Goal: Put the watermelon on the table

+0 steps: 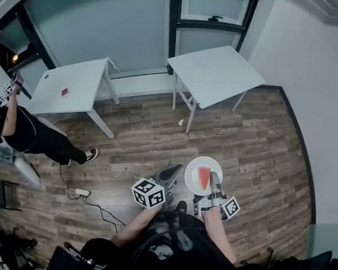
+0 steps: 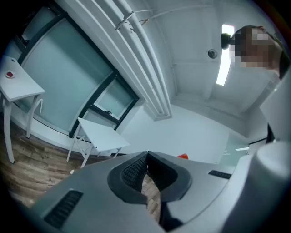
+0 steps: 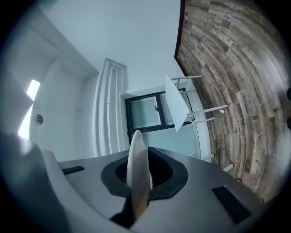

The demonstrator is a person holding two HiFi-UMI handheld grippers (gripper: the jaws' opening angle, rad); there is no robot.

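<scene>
A red watermelon slice point(image 1: 204, 178) lies on a round white plate point(image 1: 194, 173), held level above the wooden floor. My right gripper point(image 1: 216, 184) is shut on the plate's near rim. In the right gripper view the plate point(image 3: 138, 168) shows edge-on, pinched between the dark pads. My left gripper point(image 1: 176, 171) hangs just left of the plate, shut with nothing in it; its tips point(image 2: 146, 154) meet. A bit of the red slice point(image 2: 182, 156) peeks over that gripper's body. Two white tables stand ahead by the window: the right table point(image 1: 214, 74) and the left table point(image 1: 72, 86).
Another person point(image 1: 20, 129) stands at the far left beside the left table, which bears a small red thing point(image 1: 65, 92). A power strip and cable point(image 1: 81, 193) lie on the floor at the left. A white wall point(image 1: 302, 66) bounds the right side.
</scene>
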